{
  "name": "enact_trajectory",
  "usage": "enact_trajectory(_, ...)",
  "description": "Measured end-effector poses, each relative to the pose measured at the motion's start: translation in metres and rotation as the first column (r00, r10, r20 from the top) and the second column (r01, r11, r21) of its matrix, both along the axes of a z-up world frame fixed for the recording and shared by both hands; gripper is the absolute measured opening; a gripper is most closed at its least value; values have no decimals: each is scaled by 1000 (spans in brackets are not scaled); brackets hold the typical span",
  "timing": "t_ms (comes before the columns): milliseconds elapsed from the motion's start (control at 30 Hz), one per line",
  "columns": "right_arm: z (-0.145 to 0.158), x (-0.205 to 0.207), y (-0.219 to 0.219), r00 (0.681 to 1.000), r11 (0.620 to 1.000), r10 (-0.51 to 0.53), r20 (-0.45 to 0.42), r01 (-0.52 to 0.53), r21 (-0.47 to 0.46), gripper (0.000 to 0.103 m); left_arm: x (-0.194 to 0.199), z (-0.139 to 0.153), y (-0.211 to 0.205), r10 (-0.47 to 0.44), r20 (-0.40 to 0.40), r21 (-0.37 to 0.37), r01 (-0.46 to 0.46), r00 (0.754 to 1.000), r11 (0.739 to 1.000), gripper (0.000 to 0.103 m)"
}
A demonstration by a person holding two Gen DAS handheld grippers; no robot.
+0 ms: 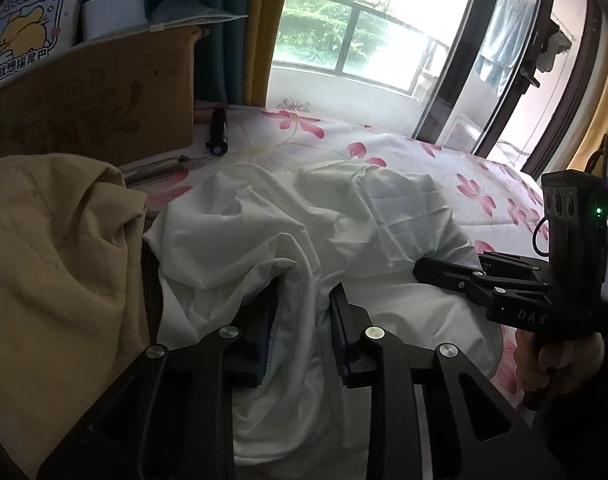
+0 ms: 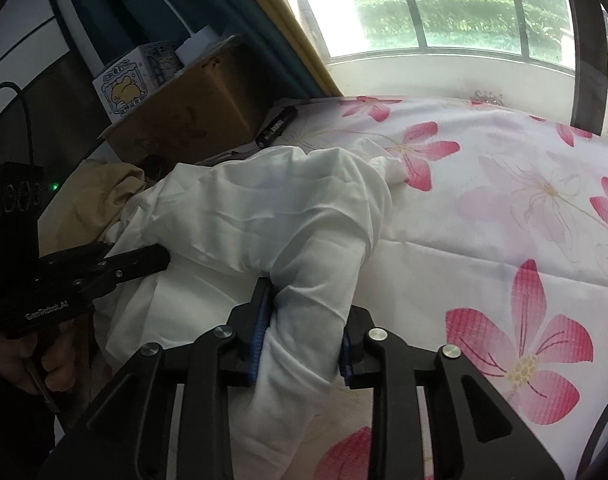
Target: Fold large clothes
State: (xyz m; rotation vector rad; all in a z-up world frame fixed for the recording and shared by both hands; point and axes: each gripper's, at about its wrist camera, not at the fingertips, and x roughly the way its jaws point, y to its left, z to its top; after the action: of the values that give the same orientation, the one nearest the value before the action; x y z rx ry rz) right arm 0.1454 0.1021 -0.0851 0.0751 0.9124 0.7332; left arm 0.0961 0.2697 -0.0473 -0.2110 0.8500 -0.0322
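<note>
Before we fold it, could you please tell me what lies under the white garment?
The floral bedsheet shows around the white garment; a tan cloth sits beside it. Anything beneath is covered.

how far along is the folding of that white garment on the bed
Early. Nothing looks folded: the white garment lies crumpled on the floral bedsheet. In hand: the left gripper and right gripper each have white cloth bunched between their jaws. Left: spreading it flat, then every fold.

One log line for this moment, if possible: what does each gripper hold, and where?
left gripper: white garment between pads | right gripper: same garment, bunched fold between pads | surface: flowered bedsheet | folding: not finished
</note>
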Motion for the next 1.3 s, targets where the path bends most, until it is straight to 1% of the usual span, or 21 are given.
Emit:
enact_trajectory(133,-1,-1,-3,1000,1000,-9,-4,9,-10,34,-6,2,-4,12,-34,0,-12,999,1000,32)
enact_trajectory(233,-1,-2,-4,1000,1000,-1,-5,1,-21,42,-13,3,-4,32,-41,3,-32,999,999,33)
enact_trajectory(267,-1,-3,-4,1000,1000,-3,-5,2,-27,46,-15,4,-4,36,-40,6,-36,999,999,34)
enact_trajectory(300,0,-4,-5,1000,999,-10,-5,10,-36,49,-18,4,-5,41,-43,9,-41,998,999,34)
enact_trajectory(333,0,-5,-7,1000,999,-17,-5,17,-40,54,-21,4,-5,45,-46,9,-44,998,999,35)
enact_trajectory(367,0,-6,-9,1000,999,-23,-9,22,-40,55,-23,3,-5,49,-50,8,-48,998,999,36)
enact_trajectory(500,0,-11,-18,999,999,-29,-41,28,-26,57,-32,0,-7,62,-66,6,-62,996,998,38)
enact_trajectory(700,-1,-28,-27,998,1000,-24,-61,23,-13,57,-45,-5,-9,83,-87,5,-83,993,997,38)
enact_trajectory(900,-5,-41,-36,994,999,-42,-99,44,24,57,-58,-5,-11,103,-82,13,-102,991,995,38)
enact_trajectory(1100,-1,-52,-39,994,998,-57,-89,57,3,58,-68,-3,-14,122,-75,26,-121,990,992,38)
enact_trajectory(1133,1,-53,-40,995,998,-61,-83,61,-4,59,-69,-2,-15,124,-71,28,-122,990,992,38)
enact_trajectory(1167,2,-55,-41,995,997,-70,-73,69,-16,64,-72,1,-16,127,-62,31,-125,990,992,38)
enact_trajectory(1233,4,-59,-44,994,996,-86,-60,85,-31,72,-76,4,-19,130,-50,37,-128,990,991,38)
enact_trajectory(1300,5,-63,-47,994,995,-93,-58,92,-32,75,-80,6,-22,130,-41,45,-129,991,991,38)
